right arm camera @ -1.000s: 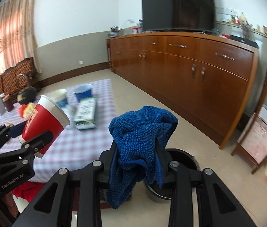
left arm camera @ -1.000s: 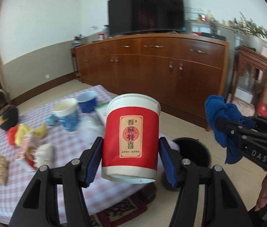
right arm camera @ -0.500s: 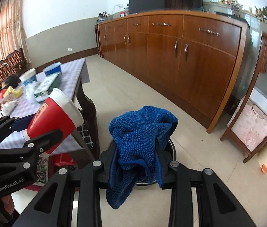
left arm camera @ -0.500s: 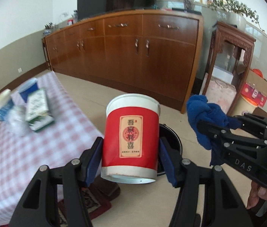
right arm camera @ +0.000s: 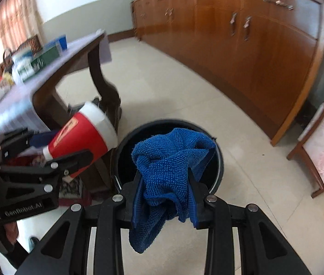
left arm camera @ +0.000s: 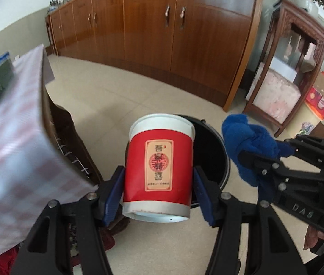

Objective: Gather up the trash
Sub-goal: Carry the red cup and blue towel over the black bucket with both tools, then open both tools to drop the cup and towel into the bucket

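My left gripper is shut on a red paper cup with a white rim, held tilted just above the near edge of a black trash bin on the floor. The cup also shows in the right wrist view, at the bin's left rim. My right gripper is shut on a crumpled blue cloth, held over the bin. The cloth also shows in the left wrist view, right of the bin.
A table with a checked cloth stands left of the bin, with a green box and other litter on it. A long wooden sideboard runs along the wall. A small wooden stand is at the right.
Both grippers have swung away from the table and dropped toward the bin. The cup and the cloth now hang right over or beside the bin's opening.
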The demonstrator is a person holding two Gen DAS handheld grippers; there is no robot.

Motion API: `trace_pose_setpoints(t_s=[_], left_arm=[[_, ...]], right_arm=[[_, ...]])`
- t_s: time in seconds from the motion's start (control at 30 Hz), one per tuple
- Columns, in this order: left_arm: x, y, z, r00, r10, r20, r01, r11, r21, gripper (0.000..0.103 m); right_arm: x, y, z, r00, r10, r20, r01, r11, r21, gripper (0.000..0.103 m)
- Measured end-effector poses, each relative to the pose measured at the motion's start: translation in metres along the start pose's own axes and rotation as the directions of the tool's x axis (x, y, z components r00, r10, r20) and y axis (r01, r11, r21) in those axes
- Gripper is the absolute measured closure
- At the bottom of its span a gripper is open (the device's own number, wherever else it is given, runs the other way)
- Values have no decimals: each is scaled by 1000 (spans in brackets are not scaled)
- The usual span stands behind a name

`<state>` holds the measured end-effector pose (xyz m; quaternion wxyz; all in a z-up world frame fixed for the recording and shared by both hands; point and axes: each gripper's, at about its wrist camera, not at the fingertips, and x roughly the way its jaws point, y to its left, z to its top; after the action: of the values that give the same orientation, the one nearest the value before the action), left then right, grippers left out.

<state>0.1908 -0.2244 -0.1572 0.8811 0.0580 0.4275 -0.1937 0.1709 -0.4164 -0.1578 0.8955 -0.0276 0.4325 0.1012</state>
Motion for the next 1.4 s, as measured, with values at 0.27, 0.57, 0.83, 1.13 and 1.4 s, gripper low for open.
trace_pose_setpoints(t_s=[0.27,0.57,0.83,1.13,1.4], left_arm=[[54,0,1,995,-3,-99,1,1000,-24,43],[61,-8,-10,988,-15,-153,8,999,-45,10],[5,-10,-31,994,36,-101,-43,997,-71,6],[-73,12,-41,996,80,-30,-82,993,-79,6],[-124,40,-50,991,131,26,-127,986,-107,6]], right_arm=[[72,-25,-1,991,69,-114,-78,994,-73,68],[74,-55,-19,995,1,-100,-11,995,-97,0],[21,-43,-16,997,-59,-48,55,996,-72,0],[-54,19,-1,995,-95,42,97,993,-71,0],[-91,78,4,992,-79,94,86,994,-63,0]])
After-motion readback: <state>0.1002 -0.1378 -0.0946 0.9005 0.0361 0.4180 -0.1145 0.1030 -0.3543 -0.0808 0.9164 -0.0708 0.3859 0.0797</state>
